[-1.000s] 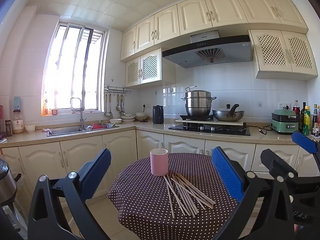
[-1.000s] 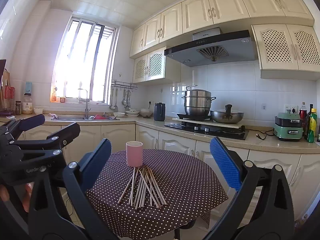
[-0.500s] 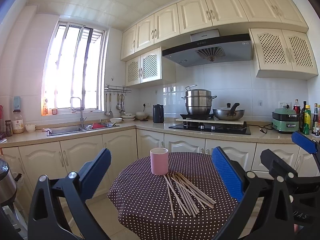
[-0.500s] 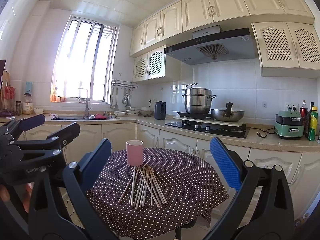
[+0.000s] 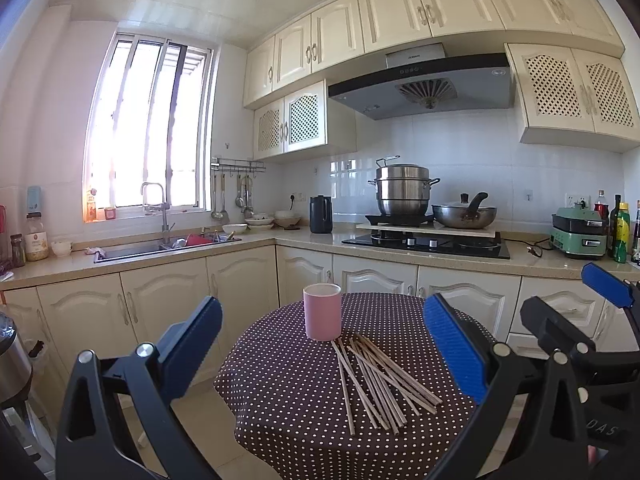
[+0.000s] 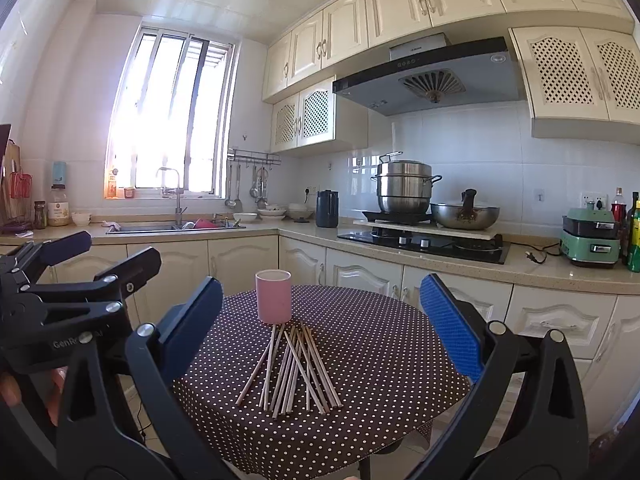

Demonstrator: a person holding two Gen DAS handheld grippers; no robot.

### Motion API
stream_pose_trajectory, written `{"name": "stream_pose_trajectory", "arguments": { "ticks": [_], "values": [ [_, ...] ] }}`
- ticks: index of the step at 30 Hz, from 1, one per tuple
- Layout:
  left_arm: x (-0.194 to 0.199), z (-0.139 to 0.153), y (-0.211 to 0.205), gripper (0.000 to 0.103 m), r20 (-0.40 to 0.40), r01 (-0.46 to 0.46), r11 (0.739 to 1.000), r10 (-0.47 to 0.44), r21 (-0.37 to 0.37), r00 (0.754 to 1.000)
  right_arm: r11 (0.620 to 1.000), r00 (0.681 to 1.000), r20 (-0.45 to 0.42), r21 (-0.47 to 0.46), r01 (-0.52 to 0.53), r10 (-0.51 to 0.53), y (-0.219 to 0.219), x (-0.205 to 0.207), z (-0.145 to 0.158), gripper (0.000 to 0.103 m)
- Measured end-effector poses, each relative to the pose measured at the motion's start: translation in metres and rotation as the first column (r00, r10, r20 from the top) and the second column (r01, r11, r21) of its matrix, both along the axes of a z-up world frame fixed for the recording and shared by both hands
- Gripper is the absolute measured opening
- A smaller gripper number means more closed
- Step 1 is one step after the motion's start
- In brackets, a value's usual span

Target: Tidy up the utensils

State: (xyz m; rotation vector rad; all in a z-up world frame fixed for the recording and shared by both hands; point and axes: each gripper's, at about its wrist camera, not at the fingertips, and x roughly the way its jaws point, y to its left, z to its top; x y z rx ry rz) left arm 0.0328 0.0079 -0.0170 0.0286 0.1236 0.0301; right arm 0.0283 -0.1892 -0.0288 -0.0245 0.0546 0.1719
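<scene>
Left wrist view: left gripper (image 5: 322, 354) fills the lower frame, jaws spread wide, nothing between them, blue pads (image 5: 454, 346) facing inward, aimed level at the table and held above and short of it. Round table with brown polka-dot cloth (image 5: 280, 392) sits lower centre. Pink cup (image 5: 322, 312) stands upright on the far part of the cloth, centre frame. Loose pile of wooden chopsticks (image 5: 380, 380) lies flat just in front and right of the cup, fanned and crossing, far ends near the cup base; touching it or not, can't tell. Right gripper (image 5: 580, 312) pokes in at the right edge, blue-tipped fingers apart, off the table's right side. Background: sink (image 5: 160, 246) mid left under the window, steel steamer pot (image 5: 402, 192) and wok (image 5: 464, 214) on the stove right of centre, green appliance (image 5: 578, 232) far right.

Right wrist view: right gripper (image 6: 320, 320) in the lower frame, jaws wide apart, empty, pointed level at the table from the near edge. Pink cup (image 6: 273, 297) upright just left of centre on the cloth (image 6: 380, 344). Chopsticks (image 6: 294, 368) fan out below it toward the camera, far ends bunched at the cup base. Left gripper (image 6: 102, 254) enters at mid left, fingers parted, left of the table; a bit of the hand (image 6: 56, 396) holding it shows lower left. Steamer pot (image 6: 404, 188) and wok (image 6: 464, 214) sit upper right of centre.
</scene>
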Motion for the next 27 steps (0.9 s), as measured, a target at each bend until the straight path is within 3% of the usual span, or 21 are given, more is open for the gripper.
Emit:
{"name": "stream_pose_trajectory", "arguments": {
  "ticks": [10,16,20,27],
  "values": [
    [0.037,-0.013,0.007,0.099,-0.068,-0.008,1.0,0.008,-0.005,0.998,0.999,0.995,-0.087,0.004,-0.042,0.042,0.006,0.039,-0.009,0.097],
    [0.072,-0.027,0.017,0.099,-0.151,0.0,1.0,-0.003,-0.015,0.989,0.998,0.983,-0.173,0.001,-0.065,0.065,0.012,0.074,-0.021,0.097],
    [0.101,-0.039,0.025,0.099,-0.226,0.023,0.999,-0.032,-0.044,0.974,0.998,0.973,-0.221,-0.01,-0.068,0.064,0.013,0.1,-0.028,0.097],
    [0.155,-0.068,0.038,0.099,-0.376,0.036,0.995,-0.07,-0.096,0.924,0.997,0.956,-0.29,-0.053,-0.063,0.045,0.013,0.141,-0.042,0.097]
  ]
}}
